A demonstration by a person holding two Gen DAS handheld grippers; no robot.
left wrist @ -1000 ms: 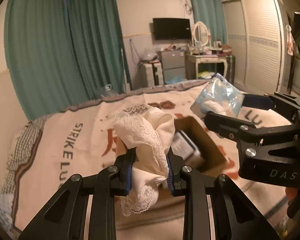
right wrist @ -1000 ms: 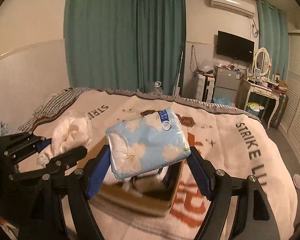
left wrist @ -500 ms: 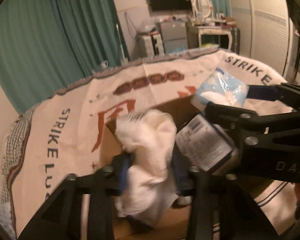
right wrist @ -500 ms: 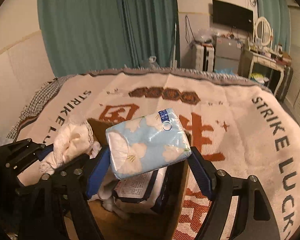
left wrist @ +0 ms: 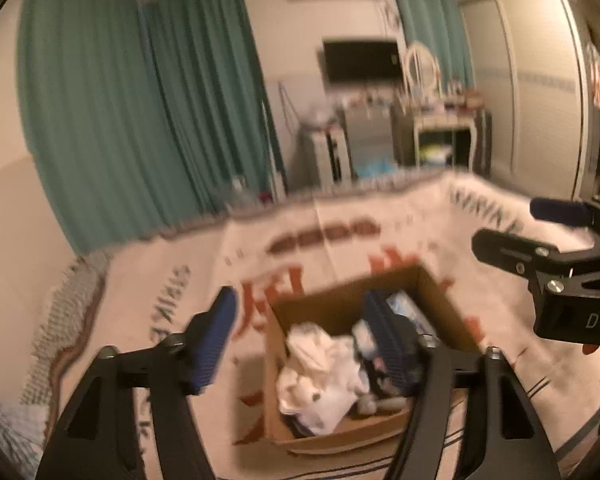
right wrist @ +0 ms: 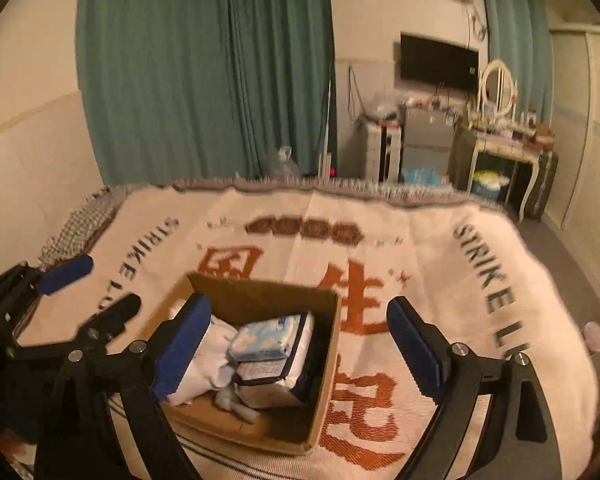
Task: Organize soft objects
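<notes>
An open cardboard box (right wrist: 323, 364) sits on the bed; it also shows in the left wrist view (left wrist: 431, 284). Inside lie a white lacy cloth (left wrist: 319, 372) (right wrist: 204, 364), a blue floral tissue pack (right wrist: 270, 338) and a larger white pack with a dark border (right wrist: 276, 380). My left gripper (left wrist: 300, 336) is open and empty above the box's left side; it also shows in the right wrist view (right wrist: 88, 288). My right gripper (right wrist: 296, 348) is open and empty above the box; it also shows in the left wrist view (left wrist: 515, 228).
The box rests on a cream blanket (right wrist: 431, 248) with red and black lettering that covers the bed. Green curtains (right wrist: 204, 72), a wall TV (right wrist: 437, 62), a dressing table (right wrist: 499, 144) and a wardrobe (left wrist: 539, 92) stand beyond the bed's far edge.
Both grippers opened. The white cloth dropped from the left gripper and the blue tissue pack from the right gripper into the box. Both grippers then lifted away from it.
</notes>
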